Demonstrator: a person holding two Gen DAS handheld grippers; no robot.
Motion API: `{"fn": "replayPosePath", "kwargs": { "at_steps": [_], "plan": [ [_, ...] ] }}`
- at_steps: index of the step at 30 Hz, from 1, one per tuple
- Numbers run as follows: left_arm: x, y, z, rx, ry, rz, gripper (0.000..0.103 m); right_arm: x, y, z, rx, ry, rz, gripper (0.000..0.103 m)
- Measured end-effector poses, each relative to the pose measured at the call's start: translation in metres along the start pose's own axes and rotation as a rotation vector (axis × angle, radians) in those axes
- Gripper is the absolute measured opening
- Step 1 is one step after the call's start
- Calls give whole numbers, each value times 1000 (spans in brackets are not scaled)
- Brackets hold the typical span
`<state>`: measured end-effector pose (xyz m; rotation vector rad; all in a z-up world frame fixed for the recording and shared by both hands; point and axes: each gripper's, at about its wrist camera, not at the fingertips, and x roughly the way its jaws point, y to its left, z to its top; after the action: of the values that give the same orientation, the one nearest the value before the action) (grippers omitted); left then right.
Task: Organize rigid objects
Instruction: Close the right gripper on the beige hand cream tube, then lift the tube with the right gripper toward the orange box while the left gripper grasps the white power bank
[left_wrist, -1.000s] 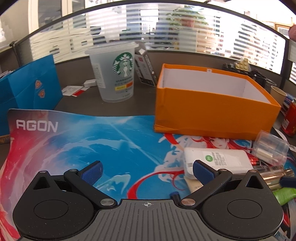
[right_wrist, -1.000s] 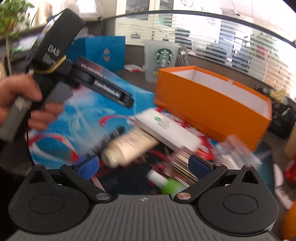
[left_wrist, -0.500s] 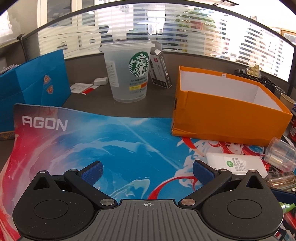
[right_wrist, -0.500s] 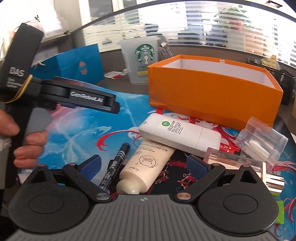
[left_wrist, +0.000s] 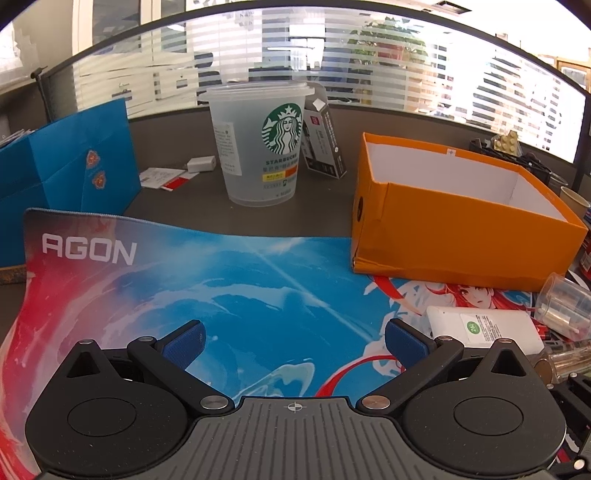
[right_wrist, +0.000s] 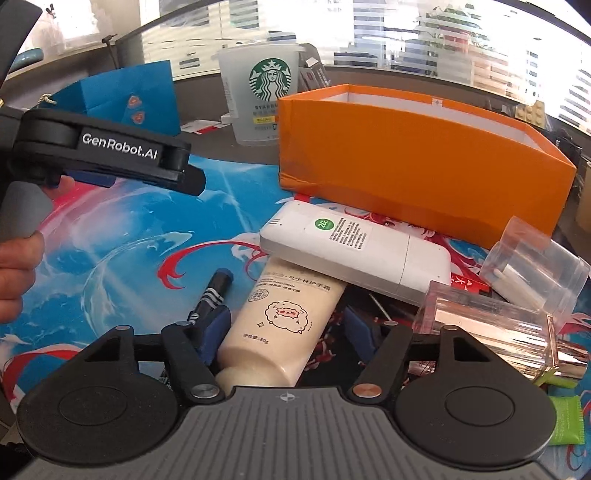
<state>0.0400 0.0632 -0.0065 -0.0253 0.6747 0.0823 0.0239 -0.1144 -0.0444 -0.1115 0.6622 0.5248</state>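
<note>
Through the left wrist camera I see my left gripper (left_wrist: 293, 341) with its jaws wide apart, holding nothing, hovering over the blue-and-red desk mat (left_wrist: 229, 295). Ahead to the right sits the orange box (left_wrist: 461, 236), open-topped, its white interior showing no contents that I can make out. Behind the mat stands a clear Starbucks cup (left_wrist: 258, 144), upright, and a blue paper bag (left_wrist: 70, 173) at far left. Near the right fingertip lies a white power bank (left_wrist: 484, 328), with a clear plastic canister (left_wrist: 565, 310) beyond it. Through the right wrist camera, my right gripper (right_wrist: 290, 334) has its jaws part-way apart around a cream lotion tube (right_wrist: 284, 325); the left pad looks to touch the tube, while the right pad stands a little off it. The tube's far end tucks under the white power bank, which lies just before the orange box. A black marker (right_wrist: 212, 295) lies beside the left finger, and a clear perfume bottle (right_wrist: 491, 328) lies to the right.
</note>
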Motion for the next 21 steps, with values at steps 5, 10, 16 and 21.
{"fn": "replayPosePath", "kwargs": {
  "at_steps": [5,10,16,21],
  "plan": [
    [2,2,0,4,-5,-30,103,-2,-8,5,-4,18,15,45],
    [4,4,3,14,-17,-78,103,-12,-12,7,21,45,98,45],
    [1,-1,9,96,-75,-146,103,-30,-30,8,143,57,248,45],
    [2,-19,14,238,-94,-153,103,-55,-49,11,238,23,343,45]
  ]
}}
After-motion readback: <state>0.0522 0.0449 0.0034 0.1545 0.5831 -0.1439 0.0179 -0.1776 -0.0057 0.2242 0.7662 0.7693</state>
